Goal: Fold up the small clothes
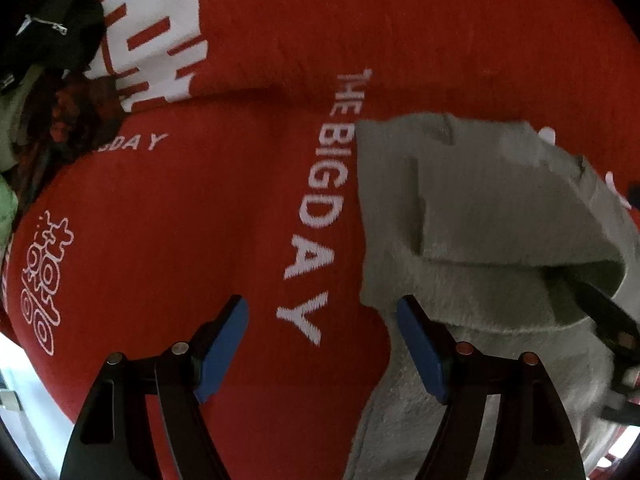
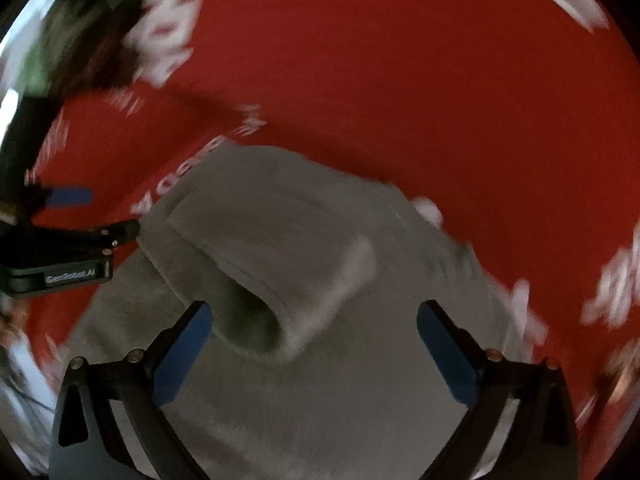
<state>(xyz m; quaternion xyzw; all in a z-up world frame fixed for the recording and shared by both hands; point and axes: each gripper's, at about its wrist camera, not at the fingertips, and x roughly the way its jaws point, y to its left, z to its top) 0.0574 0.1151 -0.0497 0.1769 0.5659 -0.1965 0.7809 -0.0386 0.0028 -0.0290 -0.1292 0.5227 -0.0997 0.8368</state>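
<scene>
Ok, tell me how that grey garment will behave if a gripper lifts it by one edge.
The grey garment will probably droop: one flap already lies folded over in soft curves. It looks fuzzy, so likely not slippery. On the red cloth, pushing may bunch it rather than slide it.

Both wrist views close, steeply downward; share grey garment on red cloth.
</scene>
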